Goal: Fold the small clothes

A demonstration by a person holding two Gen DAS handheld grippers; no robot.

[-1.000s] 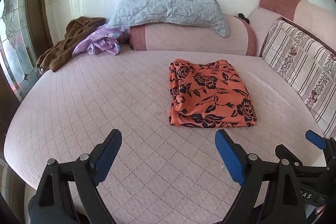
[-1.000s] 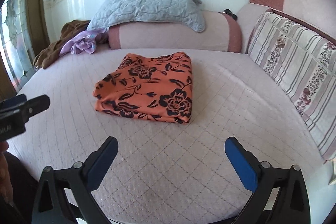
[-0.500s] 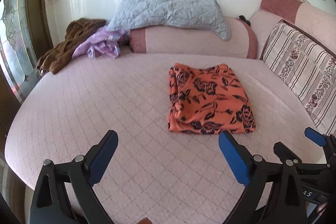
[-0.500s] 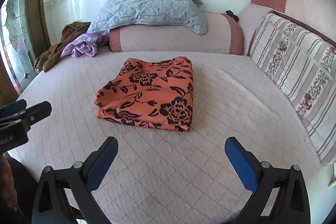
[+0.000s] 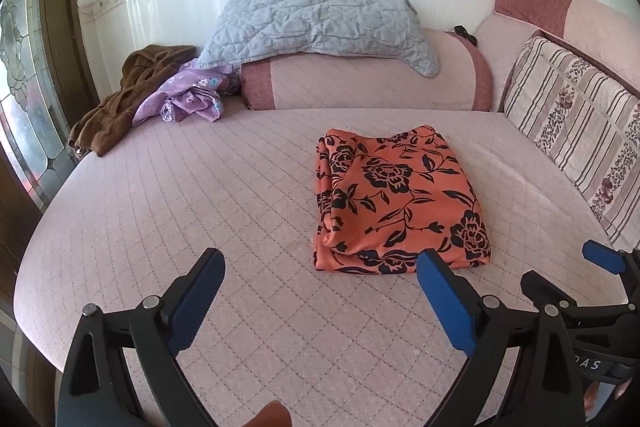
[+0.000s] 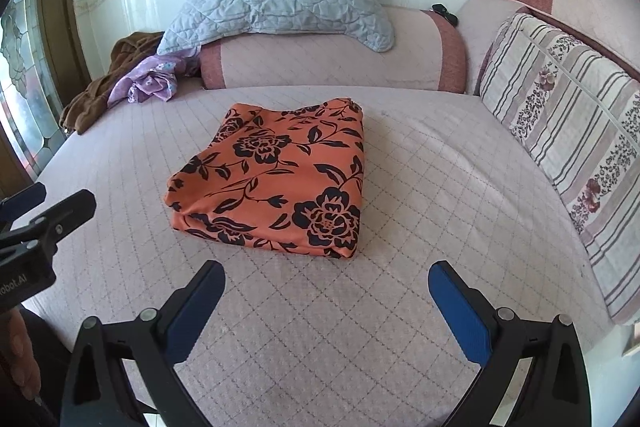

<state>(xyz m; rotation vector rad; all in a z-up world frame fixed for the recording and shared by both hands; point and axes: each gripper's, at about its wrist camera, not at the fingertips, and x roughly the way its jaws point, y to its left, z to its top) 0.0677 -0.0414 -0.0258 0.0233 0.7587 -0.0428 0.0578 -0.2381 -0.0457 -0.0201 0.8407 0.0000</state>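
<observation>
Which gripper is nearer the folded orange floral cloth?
Left, narrowly. The left gripper has one fingertip overlapping the folded orange floral cloth edge; the right gripper sits back, bare quilt between. Both open.

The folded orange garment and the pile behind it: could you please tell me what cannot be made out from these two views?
- Orange floral garment: folded, so its type and inner layers are hidden in both views.
- Purple floral cloth and brown garment: crumpled; the grey quilted pillow overlaps the purple cloth's far edge.
- Small black object on the bolster: too small to identify.
- Right gripper in the left wrist view: cut off by the frame edge.
</observation>
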